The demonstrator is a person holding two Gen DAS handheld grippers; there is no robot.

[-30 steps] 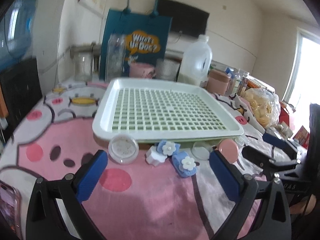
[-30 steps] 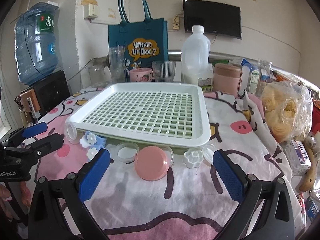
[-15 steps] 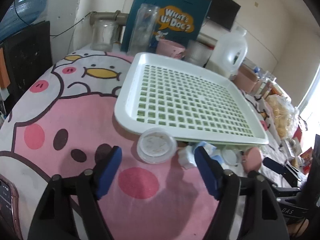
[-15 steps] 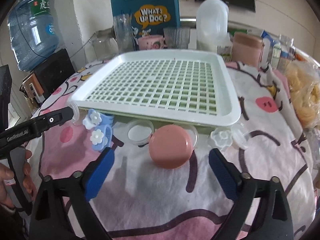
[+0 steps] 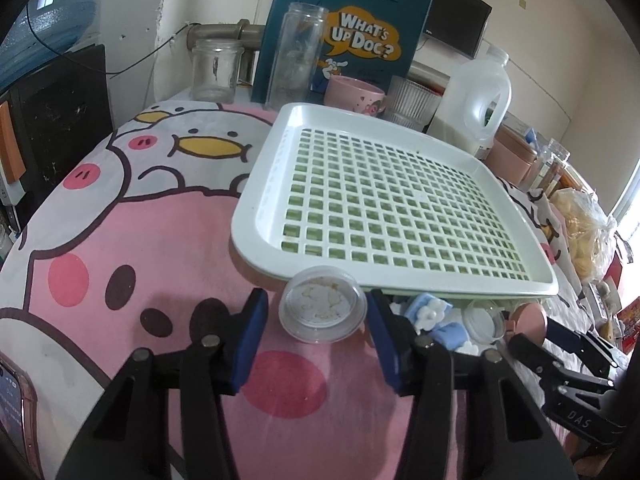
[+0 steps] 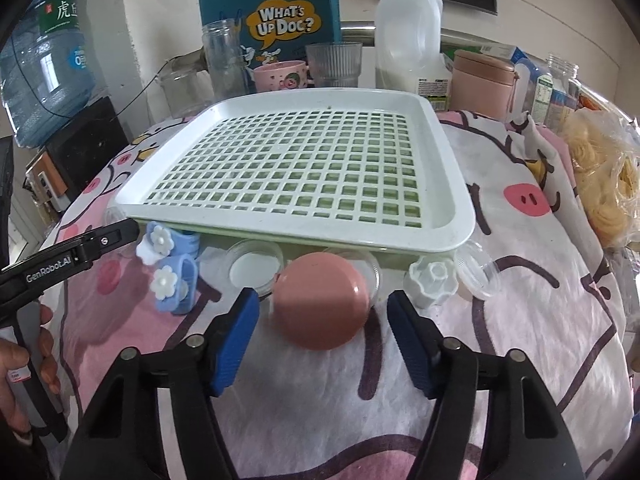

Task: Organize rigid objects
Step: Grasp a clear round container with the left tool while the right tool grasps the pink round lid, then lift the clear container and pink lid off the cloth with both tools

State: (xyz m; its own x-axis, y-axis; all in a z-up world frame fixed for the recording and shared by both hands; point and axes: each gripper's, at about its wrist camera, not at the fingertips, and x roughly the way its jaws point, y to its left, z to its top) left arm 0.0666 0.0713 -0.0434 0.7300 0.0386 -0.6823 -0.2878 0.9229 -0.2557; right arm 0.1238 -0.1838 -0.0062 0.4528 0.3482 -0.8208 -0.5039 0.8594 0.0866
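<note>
A white slotted tray [image 5: 256,220] [image 6: 460,216] sits on the pink cartoon tablecloth. Small items lie along its near edge. My left gripper [image 5: 318,322] is open, its blue fingers on either side of a clear round lidded cup [image 5: 322,304], apart from it. My right gripper [image 6: 322,312] is open around a pink round lid [image 6: 322,306], not touching. Blue flower clips [image 6: 174,276] [image 5: 434,318], a clear cup with white lid [image 6: 254,266], a white knob-shaped cap [image 6: 432,282] and a clear cup [image 6: 478,274] lie beside.
Behind the tray stand glass jars [image 5: 216,70], a teal bag [image 6: 272,20], a pink mug [image 6: 282,76], a ribbed glass [image 6: 334,64], a milk jug [image 6: 408,28] and a pink canister [image 6: 482,80]. A bag of snacks [image 6: 604,184] lies at right. A phone [image 5: 12,392] lies at left.
Both grippers moved forward and down toward the table. The left one came around the clear lidded cup, the right one around the pink lid. Both jaws narrowed somewhat.
</note>
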